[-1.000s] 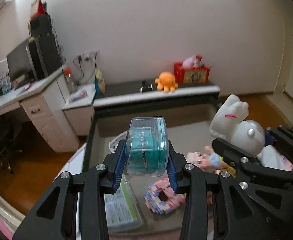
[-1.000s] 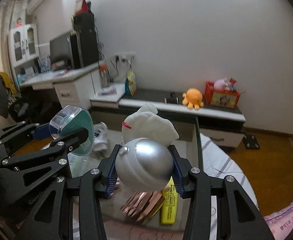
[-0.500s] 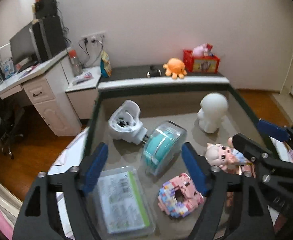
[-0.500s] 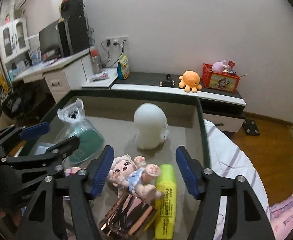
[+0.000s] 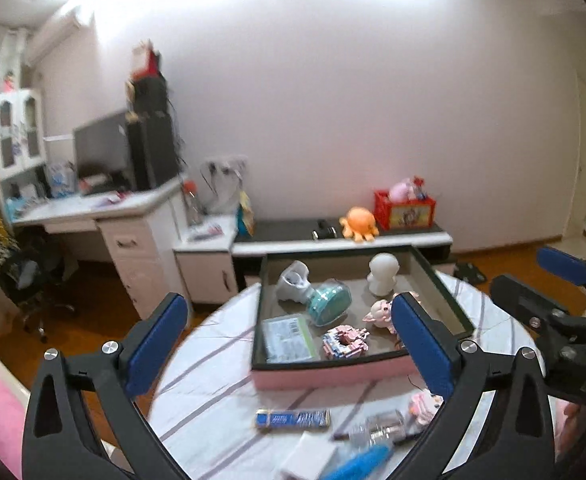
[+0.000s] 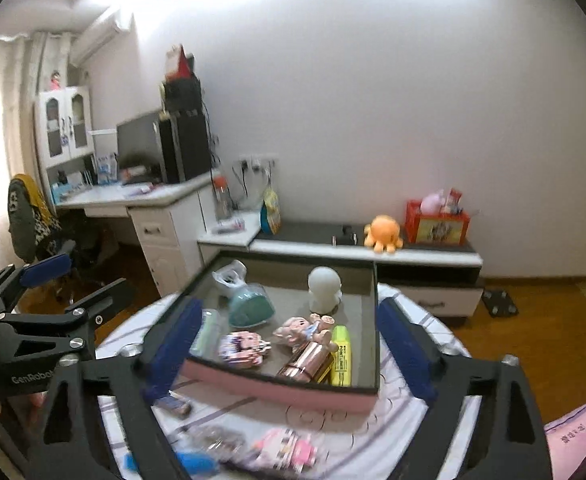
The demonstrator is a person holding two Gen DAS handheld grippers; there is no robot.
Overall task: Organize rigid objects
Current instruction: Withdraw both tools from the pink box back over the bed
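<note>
A round table (image 5: 213, 384) under a striped white cloth carries a pink-sided tray (image 5: 333, 374) at its far middle. Near the tray lie a blue packet (image 5: 292, 418), a clear bottle (image 5: 381, 432) and blurred pink and blue items.

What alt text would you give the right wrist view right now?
The right gripper is empty, its fingers opening over a pink-sided tray on a striped round table. In the tray are a white figurine, a teal case, a doll and a yellow highlighter.
</note>
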